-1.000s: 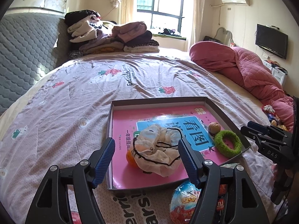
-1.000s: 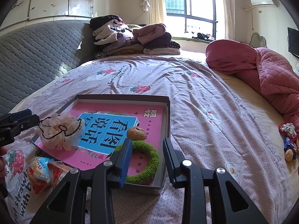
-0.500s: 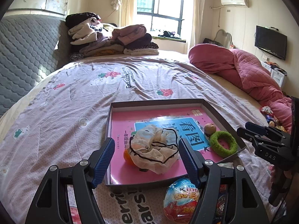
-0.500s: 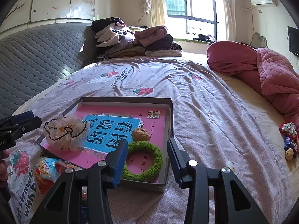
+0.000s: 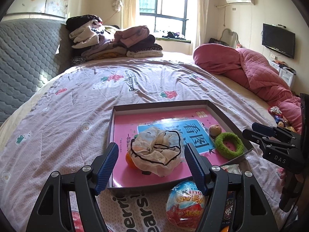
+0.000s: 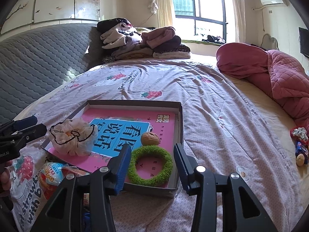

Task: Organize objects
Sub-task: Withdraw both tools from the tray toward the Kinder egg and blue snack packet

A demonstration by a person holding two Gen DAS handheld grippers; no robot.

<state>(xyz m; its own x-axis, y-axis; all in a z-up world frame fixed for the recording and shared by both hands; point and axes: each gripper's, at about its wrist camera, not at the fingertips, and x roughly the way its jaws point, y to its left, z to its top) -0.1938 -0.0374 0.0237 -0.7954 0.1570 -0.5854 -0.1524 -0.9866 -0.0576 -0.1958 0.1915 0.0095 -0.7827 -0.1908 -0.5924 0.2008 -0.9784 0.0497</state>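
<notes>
Tray (image 6: 178, 116) on bed (image 6: 212, 106) holding green scrunchie (image 6: 150, 167), walnut (image 6: 150, 138), cream scrunchie (image 5: 156, 152), right gripper (image 6: 152, 166) jaws just widened, nothing gripped, left gripper (image 5: 151, 165) open, empty.

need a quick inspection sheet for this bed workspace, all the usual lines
surface: bed sheet with strawberry print, rumpled.
job's things: shallow box holding a pink book, cream scrunchie over an orange thing, walnut and green ring; wrapped egg lies on the sheet in front of the box.
clutter: small toys at the right edge of the bed.
grippers: left gripper open, nothing between the pads; right gripper open, jaws have just been opening, ring between them, pads clear of it.
cables: nothing seen on the bed.
surroundings: folded clothes, pink quilt, window, TV.
</notes>
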